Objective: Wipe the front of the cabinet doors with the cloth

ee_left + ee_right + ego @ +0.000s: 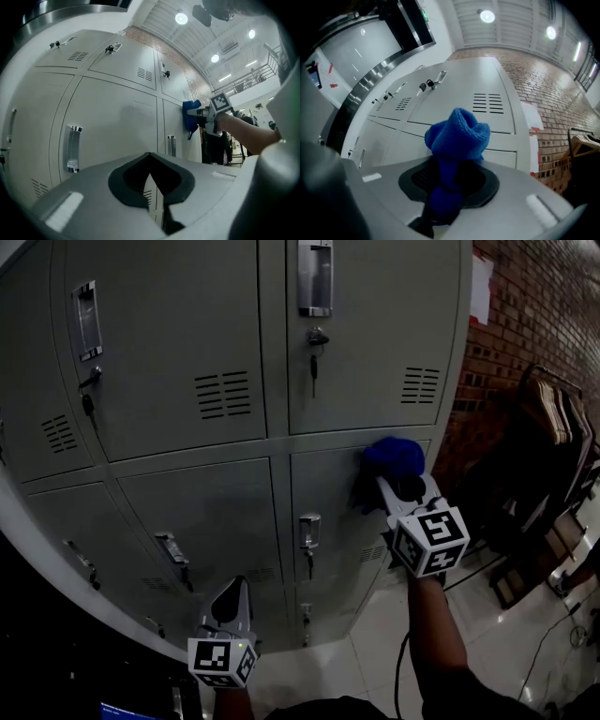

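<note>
Jaws of the right gripper (449,190) are clamped on the cloth (457,136), a thick blue terry wad whose bunched top swells out past the jaw tips while a narrower tail runs down between the dark pads (483,183). Head view puts the cloth (394,457) against the upper right corner of the lower right door (328,498), with the right gripper (392,482) coming up at it from below. Left gripper view gives the side-on look the other two lack: the cloth (190,117) lies on the door face, and the right gripper (198,111) stands out from it at the end of a bare forearm (248,133). The left gripper (150,157) has its jaws shut tip to tip with nothing between them. In head view the left gripper (234,592) is held low, well apart from the cloth, near the bottom doors.

The cabinet (178,352) is grey metal, each door with a louvred vent and a recessed handle; keys (314,343) hang from the upper locks. A brick wall (534,324) adjoins its right side, carrying a white paper (481,287), and a rack (558,418) of dark garments stands near on the pale floor (375,643). Only the gripper views show the ceiling lights (487,16)
</note>
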Action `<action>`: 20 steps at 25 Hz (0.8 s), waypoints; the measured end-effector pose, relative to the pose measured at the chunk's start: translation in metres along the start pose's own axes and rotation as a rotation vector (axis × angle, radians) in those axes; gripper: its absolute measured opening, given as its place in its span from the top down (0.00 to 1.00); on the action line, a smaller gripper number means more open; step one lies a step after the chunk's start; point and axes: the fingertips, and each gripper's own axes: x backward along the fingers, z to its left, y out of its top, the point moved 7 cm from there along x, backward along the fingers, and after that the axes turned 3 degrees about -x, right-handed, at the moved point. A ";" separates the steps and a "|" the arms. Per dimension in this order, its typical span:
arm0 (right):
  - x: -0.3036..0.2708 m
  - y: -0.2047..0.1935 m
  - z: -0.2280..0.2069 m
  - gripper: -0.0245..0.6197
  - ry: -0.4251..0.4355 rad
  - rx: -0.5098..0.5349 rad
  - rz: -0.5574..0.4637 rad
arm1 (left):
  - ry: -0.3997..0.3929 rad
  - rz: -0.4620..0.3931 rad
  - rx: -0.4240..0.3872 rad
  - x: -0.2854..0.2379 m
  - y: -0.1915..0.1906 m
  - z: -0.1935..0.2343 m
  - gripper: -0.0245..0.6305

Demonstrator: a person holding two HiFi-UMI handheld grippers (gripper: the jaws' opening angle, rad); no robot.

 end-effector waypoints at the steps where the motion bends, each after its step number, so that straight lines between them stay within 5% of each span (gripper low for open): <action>1: 0.002 -0.001 -0.007 0.80 -0.016 -0.003 0.001 | -0.003 0.002 0.000 -0.001 0.000 -0.001 0.94; 14: 0.022 -0.008 -0.069 0.79 -0.179 0.001 0.041 | 0.020 0.008 -0.005 0.004 -0.001 0.001 0.94; 20: 0.029 0.002 -0.027 0.79 -0.089 -0.012 -0.015 | 0.024 0.013 -0.010 0.006 0.001 -0.003 0.94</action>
